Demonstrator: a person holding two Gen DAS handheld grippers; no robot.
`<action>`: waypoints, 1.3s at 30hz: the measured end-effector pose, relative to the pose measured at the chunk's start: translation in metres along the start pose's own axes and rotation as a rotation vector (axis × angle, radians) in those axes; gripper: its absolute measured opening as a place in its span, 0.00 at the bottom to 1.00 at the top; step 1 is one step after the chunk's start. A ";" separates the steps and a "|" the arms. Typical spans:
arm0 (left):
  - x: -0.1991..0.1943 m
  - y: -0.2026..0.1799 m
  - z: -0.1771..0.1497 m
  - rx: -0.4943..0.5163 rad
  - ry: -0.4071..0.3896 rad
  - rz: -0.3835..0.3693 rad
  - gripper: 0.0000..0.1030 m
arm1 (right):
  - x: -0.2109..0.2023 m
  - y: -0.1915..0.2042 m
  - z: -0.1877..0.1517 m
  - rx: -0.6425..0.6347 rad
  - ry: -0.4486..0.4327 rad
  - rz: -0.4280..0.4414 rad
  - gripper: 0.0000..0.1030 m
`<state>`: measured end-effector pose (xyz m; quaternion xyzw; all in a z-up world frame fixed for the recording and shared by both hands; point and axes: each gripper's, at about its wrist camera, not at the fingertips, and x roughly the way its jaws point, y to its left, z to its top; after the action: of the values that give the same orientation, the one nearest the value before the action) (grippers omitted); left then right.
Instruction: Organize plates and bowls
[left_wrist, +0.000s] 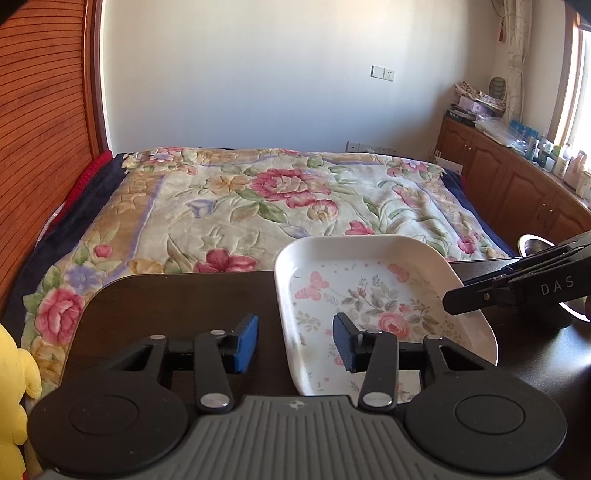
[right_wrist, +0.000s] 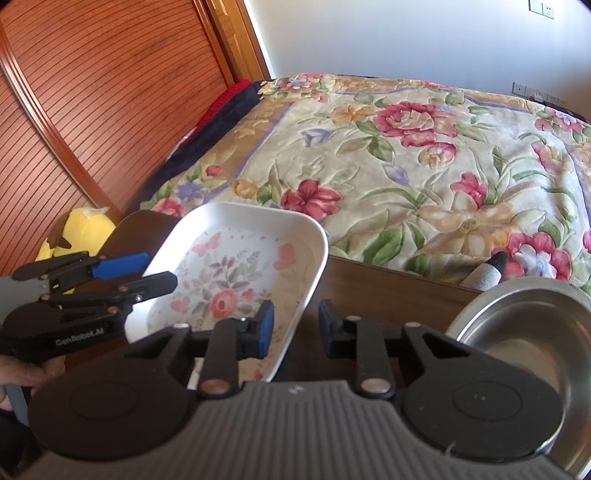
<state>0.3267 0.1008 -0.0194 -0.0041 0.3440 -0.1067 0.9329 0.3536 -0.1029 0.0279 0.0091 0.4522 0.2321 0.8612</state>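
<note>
Your floral melamine plate (left_wrist: 373, 295) lies on the dark bench (left_wrist: 177, 299) near its far edge, with the bed (left_wrist: 258, 199) just beyond. The steel bowl (right_wrist: 524, 332) sits on the bench to the plate's right.

The risk, as I judge it: each pair of tongs straddles a side rim of the plate, and if you close both and lift unevenly, the smooth rim could slip from the pads and the plate tilt or drop. A forward push could send it off the far edge onto the bed. Swing the right tongs sideways and you may knock the bowl.

Your left tongs (left_wrist: 295, 343) are spread wide, holding nothing, with the plate's left rim between the blue pads (left_wrist: 246, 343). Your right tongs (right_wrist: 295, 325) are also spread and empty, straddling the plate's right rim, held low and roughly level, the bowl just beside them. Both point toward the bed.
</note>
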 end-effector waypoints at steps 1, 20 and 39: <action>0.001 0.000 0.000 0.000 0.003 -0.003 0.38 | 0.000 0.001 0.000 -0.006 0.002 0.000 0.22; -0.004 -0.001 0.000 0.003 0.021 0.009 0.22 | -0.002 0.011 -0.004 -0.038 0.018 -0.010 0.17; -0.068 -0.031 -0.006 0.061 -0.020 0.016 0.22 | -0.053 0.023 -0.022 -0.032 -0.053 -0.019 0.11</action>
<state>0.2668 0.0848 0.0220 0.0259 0.3314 -0.1097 0.9367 0.3018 -0.1080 0.0614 -0.0030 0.4255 0.2309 0.8750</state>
